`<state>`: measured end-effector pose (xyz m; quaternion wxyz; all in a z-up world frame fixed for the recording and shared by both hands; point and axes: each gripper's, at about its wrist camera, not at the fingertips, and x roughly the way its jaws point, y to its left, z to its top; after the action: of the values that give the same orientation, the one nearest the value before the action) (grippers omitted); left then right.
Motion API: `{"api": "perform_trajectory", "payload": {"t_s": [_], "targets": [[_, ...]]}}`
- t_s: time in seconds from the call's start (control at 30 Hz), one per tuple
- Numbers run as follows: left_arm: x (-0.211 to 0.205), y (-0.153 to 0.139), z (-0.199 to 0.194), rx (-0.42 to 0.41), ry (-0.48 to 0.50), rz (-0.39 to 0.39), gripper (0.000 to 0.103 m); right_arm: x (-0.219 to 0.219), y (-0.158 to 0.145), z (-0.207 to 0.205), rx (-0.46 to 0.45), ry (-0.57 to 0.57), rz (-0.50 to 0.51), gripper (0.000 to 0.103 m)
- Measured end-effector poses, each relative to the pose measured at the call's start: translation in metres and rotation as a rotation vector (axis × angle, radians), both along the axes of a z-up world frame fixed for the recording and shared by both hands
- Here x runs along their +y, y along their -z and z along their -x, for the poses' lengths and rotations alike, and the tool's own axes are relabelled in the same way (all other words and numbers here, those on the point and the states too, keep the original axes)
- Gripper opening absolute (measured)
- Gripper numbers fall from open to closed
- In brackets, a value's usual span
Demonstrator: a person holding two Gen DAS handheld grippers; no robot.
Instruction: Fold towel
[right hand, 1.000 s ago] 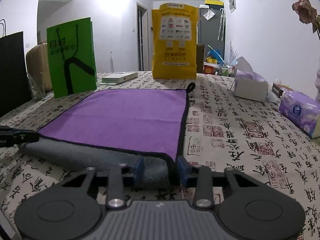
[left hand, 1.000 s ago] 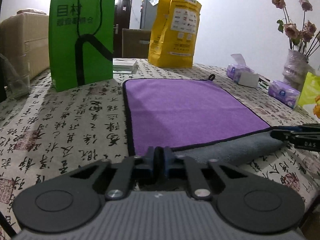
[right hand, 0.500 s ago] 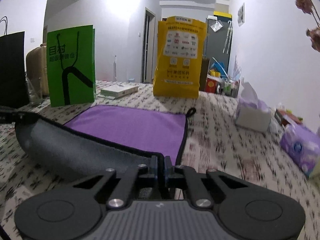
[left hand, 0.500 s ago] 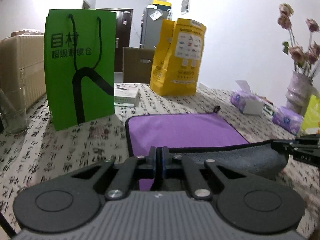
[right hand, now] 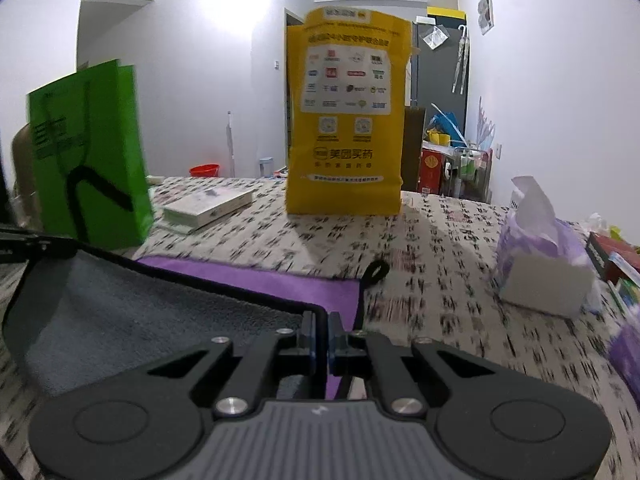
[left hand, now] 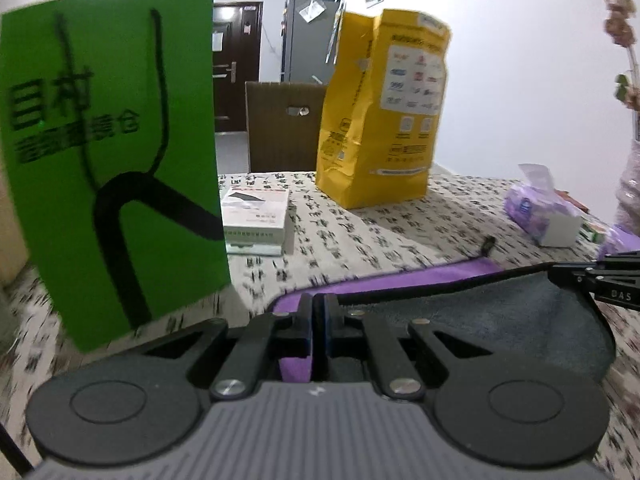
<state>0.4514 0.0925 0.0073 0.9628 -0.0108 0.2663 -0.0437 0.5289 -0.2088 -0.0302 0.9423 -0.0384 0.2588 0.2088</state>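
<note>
Both wrist views look low across the table (left hand: 360, 236), sharing the yellow bag (right hand: 346, 116).

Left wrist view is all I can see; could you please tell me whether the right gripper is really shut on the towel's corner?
Observer: Yes. In the right wrist view, the right gripper is shut on the towel at its black-trimmed corner.
Operator: Thank you. Is anything close on its outer side?
Observer: A tissue box stands to its right on the tablecloth, apart from the towel.
</note>
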Motion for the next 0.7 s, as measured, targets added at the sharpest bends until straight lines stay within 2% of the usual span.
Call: {"api": "perform_trajectory", "payload": {"t_s": [0.13, 0.17, 0.3, 0.53, 0.57, 0.63, 0.67, 0.7], "targets": [[0.008, 0.009, -0.042, 0.027, -0.007, 0.003, 0.006, 0.01, 0.004, -0.047, 0.028, 0.0, 0.001, 0.005], [0.009, 0.012, -0.05, 0.032, -0.012, 0.004, 0.006, 0.01, 0.005, -0.048, 0.029, -0.001, 0.0, 0.005], [0.016, 0.027, -0.072, 0.051, -0.017, 0.02, 0.006, 0.01, 0.019, -0.085, 0.075, -0.001, -0.049, 0.005], [0.026, 0.049, -0.082, 0.091, -0.025, 0.012, 0.012, 0.011, 0.045, -0.096, 0.12, 0.012, -0.069, 0.007], [0.028, 0.05, -0.082, 0.093, -0.029, 0.01, 0.017, 0.01, 0.044, -0.096, 0.116, 0.018, -0.081, 0.007], [0.03, 0.053, -0.082, 0.096, -0.05, 0.007, 0.035, 0.006, 0.043, -0.097, 0.115, 0.041, -0.097, 0.016], [0.032, 0.054, -0.083, 0.097, -0.065, 0.009, 0.046, 0.004, 0.043, -0.099, 0.12, 0.053, -0.103, 0.025], [0.033, 0.054, -0.083, 0.097, -0.075, 0.017, 0.051, 0.002, 0.044, -0.101, 0.128, 0.069, -0.109, 0.033]]}}
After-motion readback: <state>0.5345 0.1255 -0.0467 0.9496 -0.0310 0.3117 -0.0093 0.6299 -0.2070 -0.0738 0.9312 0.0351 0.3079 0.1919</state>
